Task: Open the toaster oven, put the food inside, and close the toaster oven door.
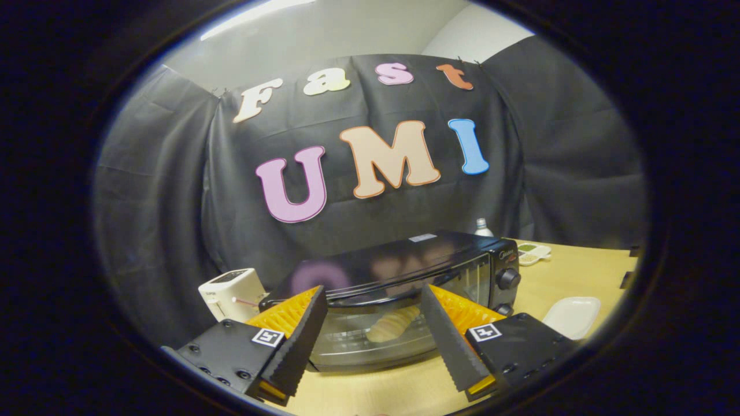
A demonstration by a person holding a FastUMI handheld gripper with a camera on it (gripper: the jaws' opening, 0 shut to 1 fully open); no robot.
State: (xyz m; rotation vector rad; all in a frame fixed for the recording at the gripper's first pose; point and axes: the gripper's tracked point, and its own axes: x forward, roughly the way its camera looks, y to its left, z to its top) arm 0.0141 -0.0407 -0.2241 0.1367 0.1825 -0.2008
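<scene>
Here the gripper [373,329] gapes before the boxy, glass-doored toaster oven [404,271].

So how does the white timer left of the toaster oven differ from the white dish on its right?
The white timer is a boxy block standing upright with a dark top panel; the white dish is flat, shallow and lies low. The timer sits beside the toaster oven's door end, the dish by its knob end. Both are white and rest on the wooden table. The tongs are open.

My view bends strongly at its rim. A ceiling strip light [254,17] lights the booth evenly; the toaster oven [399,283] top mirrors the wall, its glass door glares softly.
</scene>
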